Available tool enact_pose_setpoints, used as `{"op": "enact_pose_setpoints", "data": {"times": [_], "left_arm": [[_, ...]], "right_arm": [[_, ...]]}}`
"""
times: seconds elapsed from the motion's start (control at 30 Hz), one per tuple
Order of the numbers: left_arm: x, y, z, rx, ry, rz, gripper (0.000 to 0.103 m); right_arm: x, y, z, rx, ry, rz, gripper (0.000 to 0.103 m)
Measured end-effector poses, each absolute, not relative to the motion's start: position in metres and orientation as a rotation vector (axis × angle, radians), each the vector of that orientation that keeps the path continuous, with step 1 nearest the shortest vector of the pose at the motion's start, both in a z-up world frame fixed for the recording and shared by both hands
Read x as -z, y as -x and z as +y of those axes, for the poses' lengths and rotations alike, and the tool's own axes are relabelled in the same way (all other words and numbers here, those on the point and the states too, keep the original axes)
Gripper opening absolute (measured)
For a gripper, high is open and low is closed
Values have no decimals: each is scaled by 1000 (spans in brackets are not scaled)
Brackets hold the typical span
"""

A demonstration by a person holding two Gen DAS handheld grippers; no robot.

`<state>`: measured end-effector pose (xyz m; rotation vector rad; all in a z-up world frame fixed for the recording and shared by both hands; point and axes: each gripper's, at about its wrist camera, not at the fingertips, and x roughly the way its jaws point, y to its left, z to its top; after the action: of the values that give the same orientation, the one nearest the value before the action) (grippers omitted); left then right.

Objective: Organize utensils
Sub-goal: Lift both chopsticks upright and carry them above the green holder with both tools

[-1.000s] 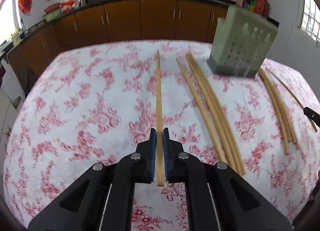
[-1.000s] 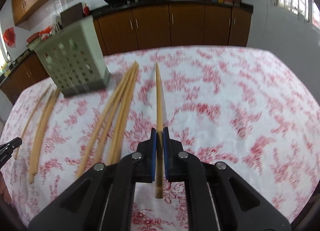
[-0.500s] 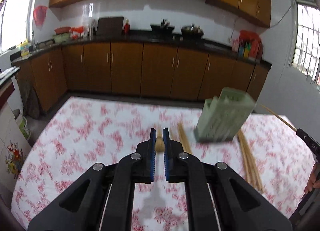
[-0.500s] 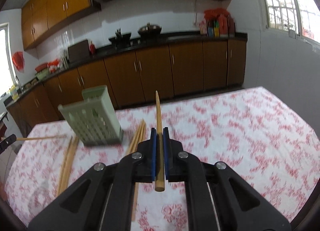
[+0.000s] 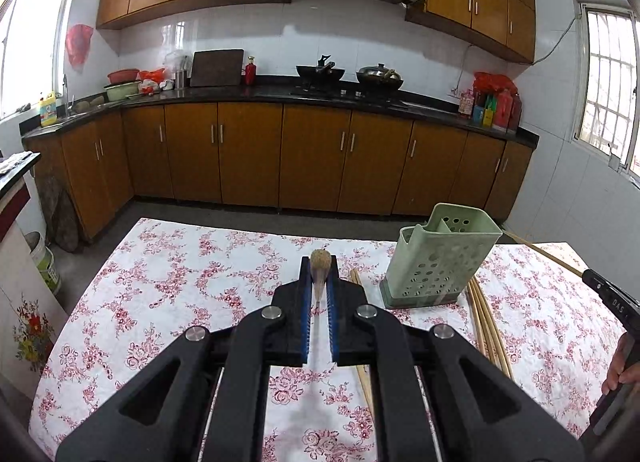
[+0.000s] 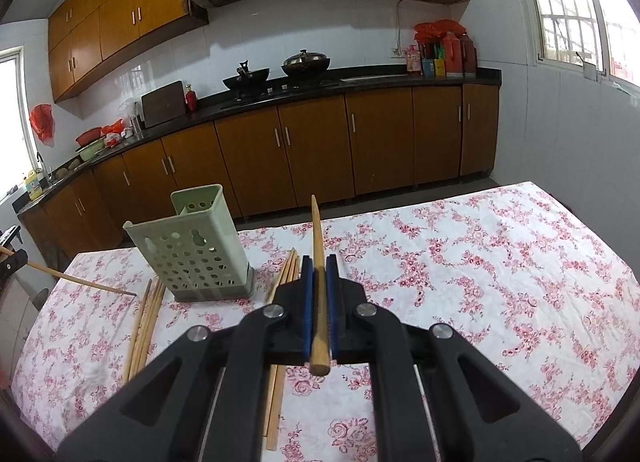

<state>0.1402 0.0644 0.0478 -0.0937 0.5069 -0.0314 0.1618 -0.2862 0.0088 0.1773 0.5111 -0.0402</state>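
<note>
A table under a white cloth with red flowers (image 5: pixel 168 294) fills the near half of both views. On it a pale green perforated utensil holder (image 5: pixel 438 258) stands upright, right of centre in the left wrist view and left of centre in the right wrist view. Loose wooden chopsticks (image 6: pixel 146 322) lie flat on the cloth on either side of the holder's base, running near to far. The left gripper (image 5: pixel 320 290) is clenched on one chopstick (image 5: pixel 321 262), seen end-on, its butt showing between the blue pads above the cloth. The right gripper (image 6: pixel 319 294) grasps another chopstick (image 6: pixel 317 246), which points far and upward, its thick end sticking out toward the camera, just right of the holder.
</note>
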Motion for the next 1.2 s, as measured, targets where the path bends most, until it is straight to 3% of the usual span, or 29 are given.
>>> {"op": "enact_pose_setpoints", "data": {"times": [0.67,1.2], "left_arm": [[-46,-138,66,32,112,510,7],[-69,-139,59,39,76,456,7]], "right_arm": [[22,-163,-290,32,-207,589,8],[-45,-167,-298,1,-230,431,7]]}}
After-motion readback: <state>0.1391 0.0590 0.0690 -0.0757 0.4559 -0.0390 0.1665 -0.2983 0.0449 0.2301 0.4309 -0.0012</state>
